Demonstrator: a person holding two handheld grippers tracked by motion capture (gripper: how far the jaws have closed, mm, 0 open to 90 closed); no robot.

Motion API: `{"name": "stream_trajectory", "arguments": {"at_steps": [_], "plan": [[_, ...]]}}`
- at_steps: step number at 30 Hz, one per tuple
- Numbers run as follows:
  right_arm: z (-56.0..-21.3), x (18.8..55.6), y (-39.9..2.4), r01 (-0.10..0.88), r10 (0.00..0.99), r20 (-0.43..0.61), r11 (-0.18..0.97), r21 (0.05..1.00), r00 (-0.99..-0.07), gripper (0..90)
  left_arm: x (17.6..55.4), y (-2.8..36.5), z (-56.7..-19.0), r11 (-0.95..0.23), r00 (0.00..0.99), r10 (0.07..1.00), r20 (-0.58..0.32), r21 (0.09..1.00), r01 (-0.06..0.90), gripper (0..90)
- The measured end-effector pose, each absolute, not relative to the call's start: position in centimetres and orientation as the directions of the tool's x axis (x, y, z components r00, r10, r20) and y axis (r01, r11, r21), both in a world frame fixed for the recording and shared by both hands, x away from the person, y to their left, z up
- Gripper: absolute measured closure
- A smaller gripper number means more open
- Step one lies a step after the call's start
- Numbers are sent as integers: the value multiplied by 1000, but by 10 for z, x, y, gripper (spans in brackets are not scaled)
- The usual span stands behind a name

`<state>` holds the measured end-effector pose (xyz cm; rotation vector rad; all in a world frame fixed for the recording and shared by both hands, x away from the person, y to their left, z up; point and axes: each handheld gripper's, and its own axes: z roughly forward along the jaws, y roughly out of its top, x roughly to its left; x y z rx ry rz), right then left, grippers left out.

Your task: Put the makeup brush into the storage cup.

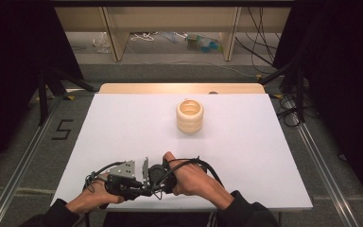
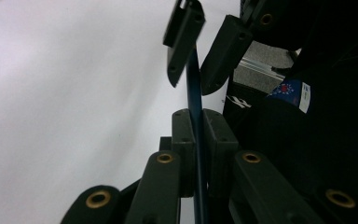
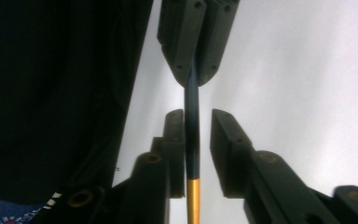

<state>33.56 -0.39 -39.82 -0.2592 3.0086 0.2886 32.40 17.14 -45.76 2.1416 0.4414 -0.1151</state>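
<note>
At the near edge of the white counter, 2 claws meet tip to tip on 1 thin dark-blue rod with a gold end. The left claw is clamped on it; the right claw stands slightly apart around it. 1 cream ringed cup sits near the far edge.

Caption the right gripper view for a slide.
Right gripper open around a thin dark blue rod with a gold end, while the left gripper clamps it farther along, above a white table.

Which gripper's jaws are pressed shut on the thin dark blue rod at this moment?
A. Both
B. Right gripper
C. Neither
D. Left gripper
D: in the left gripper view the left gripper clamps the thin dark blue rod, while the right gripper shows a gap beside it.
</note>
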Motion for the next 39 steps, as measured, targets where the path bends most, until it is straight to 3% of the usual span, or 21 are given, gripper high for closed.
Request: {"name": "stream_trajectory", "arguments": {"at_steps": [8, 13, 17, 22, 27, 39], "plan": [[-385, 340, -12, -161, -125, -155, 956, 246, -980, 484, 325, 175, -456, -505, 926, 304, -226, 785, 357, 837], [-370, 343, -22, -104, -43, -190, 939, 328, -981, 355, 328, 178, -455, -490, 920, 329, -211, 795, 358, 837], [-361, 347, -34, -7, 88, -192, 894, 448, -977, 274, 331, 181, -454, -473, 908, 358, -215, 797, 375, 837], [-358, 354, -51, 49, 209, -221, 823, 566, -953, 234, 332, 184, -452, -416, 886, 410, -218, 820, 394, 836], [-355, 355, -67, 114, 320, -227, 771, 627, -920, 227, 335, 188, -450, -362, 864, 451, -225, 839, 407, 837], [-361, 359, -95, 262, 490, -81, 591, 763, -868, 202, 335, 195, -441, -234, 825, 522, -215, 894, 381, 836]]}}
